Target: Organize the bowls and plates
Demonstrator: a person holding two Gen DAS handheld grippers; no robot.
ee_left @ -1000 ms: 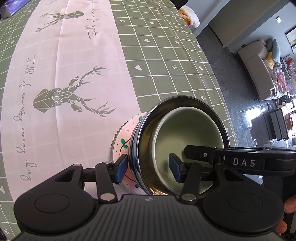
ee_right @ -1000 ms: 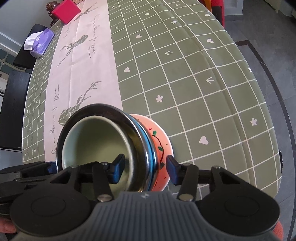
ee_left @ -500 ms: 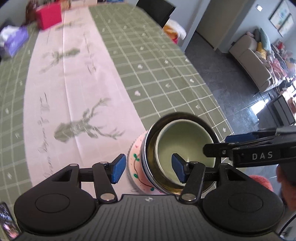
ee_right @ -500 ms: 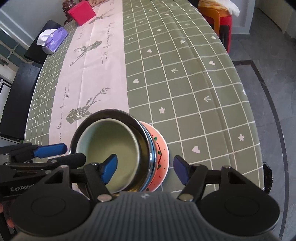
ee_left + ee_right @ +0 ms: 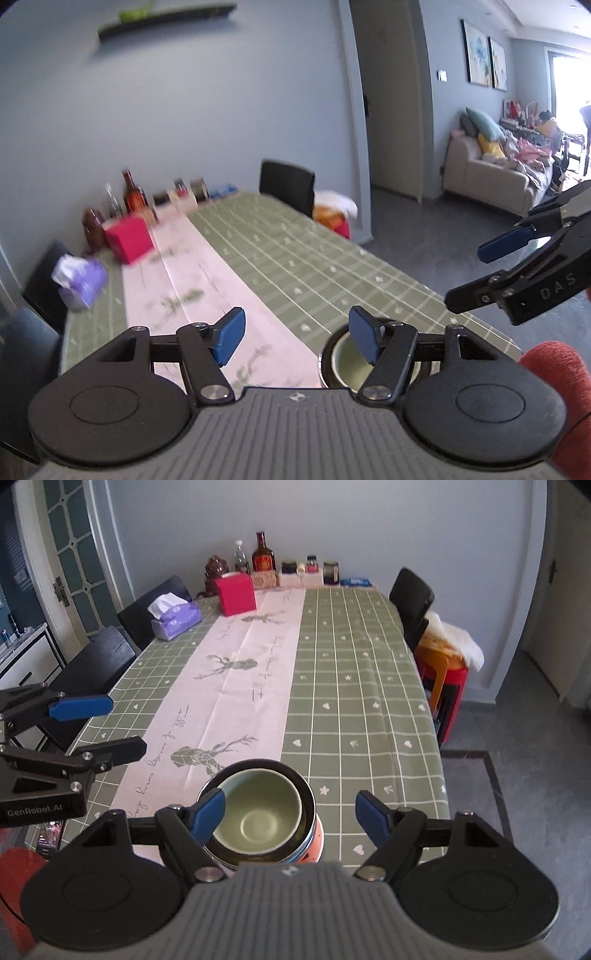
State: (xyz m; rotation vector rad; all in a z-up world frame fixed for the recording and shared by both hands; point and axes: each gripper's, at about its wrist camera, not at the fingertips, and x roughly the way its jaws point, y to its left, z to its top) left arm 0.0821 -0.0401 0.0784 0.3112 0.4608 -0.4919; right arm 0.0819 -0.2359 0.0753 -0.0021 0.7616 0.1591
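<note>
A stack of bowls stands on the table near its front edge: a pale green bowl (image 5: 258, 814) nests in a steel bowl (image 5: 304, 794), which sits on a pink patterned dish (image 5: 317, 843). My right gripper (image 5: 290, 816) hovers above the stack, jaws opening, pads off the rim. My left gripper (image 5: 297, 338) is raised to the left, jaws opening with nothing between them. In its view only the green bowl (image 5: 349, 363) and the steel rim peek out behind the right finger. Each gripper shows in the other's view: left gripper (image 5: 107, 727), right gripper (image 5: 480, 269).
A green checked tablecloth (image 5: 351, 686) with a pink runner (image 5: 236, 686) covers the long table. At its far end are a red box (image 5: 236, 592), a purple tissue pack (image 5: 175, 618) and bottles (image 5: 263, 554). Black chairs (image 5: 410, 594) flank it; a red stool (image 5: 448, 675) stands on the right.
Both grippers have lifted off the steel bowl's rim, risen and tilted up toward the room. Their jaws stand wider. The bowl stack has stayed on the table.
</note>
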